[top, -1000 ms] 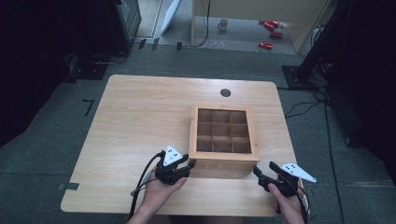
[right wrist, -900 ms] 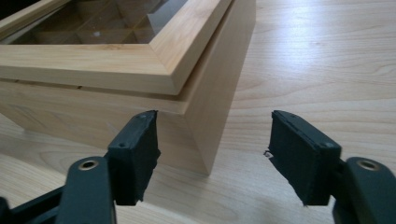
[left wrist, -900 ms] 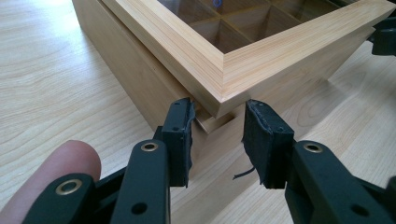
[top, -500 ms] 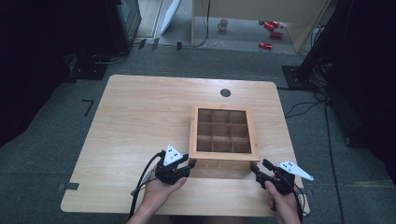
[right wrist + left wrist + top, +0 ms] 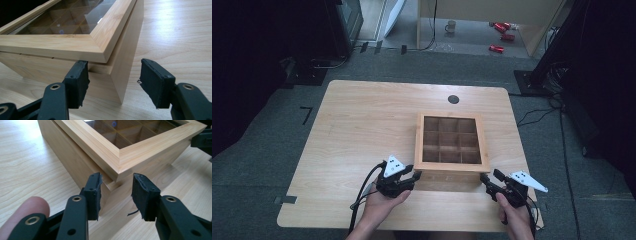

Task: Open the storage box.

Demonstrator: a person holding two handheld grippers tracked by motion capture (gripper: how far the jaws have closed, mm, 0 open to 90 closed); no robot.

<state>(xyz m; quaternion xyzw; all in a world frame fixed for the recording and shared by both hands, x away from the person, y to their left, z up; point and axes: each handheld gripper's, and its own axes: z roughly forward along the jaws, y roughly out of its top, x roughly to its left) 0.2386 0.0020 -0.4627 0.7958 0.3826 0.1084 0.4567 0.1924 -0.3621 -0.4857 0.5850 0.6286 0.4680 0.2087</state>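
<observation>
At the near edge of the desk [image 5: 362,130] 2 hands come in from the bottom of the high view, each holding a claw; the left hand [image 5: 379,207] carries the left claw [image 5: 414,176], pointed at the near left corner of a wooden box [image 5: 452,167], and the right hand [image 5: 514,220] carries the right claw [image 5: 486,179], pointed at the near right corner. In the left gripper view the left claw [image 5: 117,195] stands with its jaws apart, the box [image 5: 75,165] corner sitting between the pads with a gap showing on either side, though whether a pad touches wood I cannot tell; a fingertip [image 5: 32,207] shows at the lower left; the other claw's dark tip [image 5: 202,141] sits at the far right by the box's other corner. In the right gripper view the right claw [image 5: 114,79] is also spread, its left pad just under the overhanging lid rim and close against the box [image 5: 125,57] front, its right pad well clear of the side wall. The box lies on the right-centre of the desk, its lid a wooden frame round a clear pane [image 5: 451,139], with 9 compartments in a 3 by 3 grid beneath; beyond it a small dark round disc [image 5: 453,99] sits near the far edge; farther off, on the floor, stand a mug [image 5: 451,25] and several red objects [image 5: 502,35].
</observation>
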